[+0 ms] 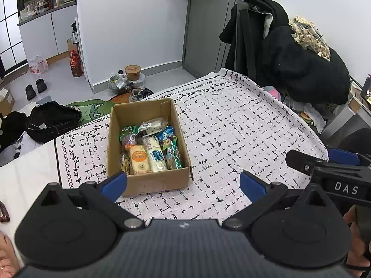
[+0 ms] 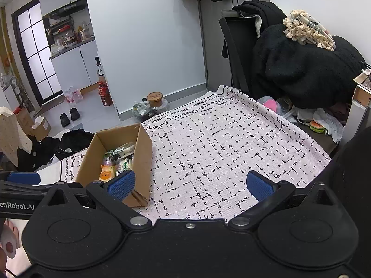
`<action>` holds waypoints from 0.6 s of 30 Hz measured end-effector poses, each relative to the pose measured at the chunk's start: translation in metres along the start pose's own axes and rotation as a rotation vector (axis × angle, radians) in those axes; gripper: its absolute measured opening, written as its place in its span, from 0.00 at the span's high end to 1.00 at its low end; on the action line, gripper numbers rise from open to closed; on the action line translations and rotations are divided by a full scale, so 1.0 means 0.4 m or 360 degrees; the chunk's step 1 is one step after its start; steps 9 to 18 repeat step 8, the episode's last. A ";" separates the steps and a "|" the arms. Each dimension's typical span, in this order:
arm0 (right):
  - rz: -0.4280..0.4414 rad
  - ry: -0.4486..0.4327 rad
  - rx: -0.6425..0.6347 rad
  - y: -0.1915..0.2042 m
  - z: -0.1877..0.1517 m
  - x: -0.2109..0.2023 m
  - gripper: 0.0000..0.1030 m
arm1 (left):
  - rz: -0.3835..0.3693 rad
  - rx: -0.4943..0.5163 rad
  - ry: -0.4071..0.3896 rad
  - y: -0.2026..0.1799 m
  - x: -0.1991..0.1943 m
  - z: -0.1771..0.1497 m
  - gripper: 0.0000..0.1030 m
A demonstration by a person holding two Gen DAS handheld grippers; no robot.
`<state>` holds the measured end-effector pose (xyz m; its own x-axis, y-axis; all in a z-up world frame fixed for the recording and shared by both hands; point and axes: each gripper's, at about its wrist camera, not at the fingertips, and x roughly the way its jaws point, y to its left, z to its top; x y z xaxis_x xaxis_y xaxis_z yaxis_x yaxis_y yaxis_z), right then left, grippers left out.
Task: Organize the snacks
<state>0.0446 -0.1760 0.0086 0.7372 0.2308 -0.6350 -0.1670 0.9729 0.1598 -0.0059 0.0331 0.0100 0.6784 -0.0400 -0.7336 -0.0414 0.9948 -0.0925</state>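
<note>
An open cardboard box stands on the patterned tablecloth, filled with several wrapped snacks lying side by side. My left gripper hovers open just in front of the box, its left blue pad by the box's near corner, nothing between the fingers. In the right wrist view the same box sits at the left, with snacks visible inside. My right gripper is open and empty over the bare cloth, to the right of the box. The right gripper's body shows at the right edge of the left wrist view.
A chair piled with black clothes stands past the table's far right corner. Bags, a round container and shoes lie on the floor beyond the far edge. Dark bags sit left of the table. A person's hand holds a handle.
</note>
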 end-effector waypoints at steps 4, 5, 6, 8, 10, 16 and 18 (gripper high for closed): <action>0.0001 0.0008 0.0000 0.000 0.001 0.000 0.00 | 0.0010 -0.0012 0.0010 0.004 0.004 -0.001 0.00; 0.0001 0.0005 -0.0002 0.000 0.001 -0.002 0.00 | 0.0013 -0.0012 0.0012 0.005 0.004 -0.001 0.00; 0.0001 0.0002 -0.0003 0.000 0.002 -0.002 0.00 | 0.0013 -0.0012 0.0012 0.004 0.004 -0.001 0.00; 0.0001 -0.0001 -0.0002 0.000 0.002 -0.003 0.00 | 0.0010 -0.0012 0.0009 0.004 0.004 -0.001 0.00; 0.0001 -0.0001 -0.0002 0.000 0.002 -0.003 0.00 | 0.0010 -0.0012 0.0009 0.004 0.004 -0.001 0.00; 0.0001 -0.0001 -0.0002 0.000 0.002 -0.003 0.00 | 0.0010 -0.0012 0.0009 0.004 0.004 -0.001 0.00; 0.0001 -0.0001 -0.0002 0.000 0.002 -0.003 0.00 | 0.0010 -0.0012 0.0009 0.004 0.004 -0.001 0.00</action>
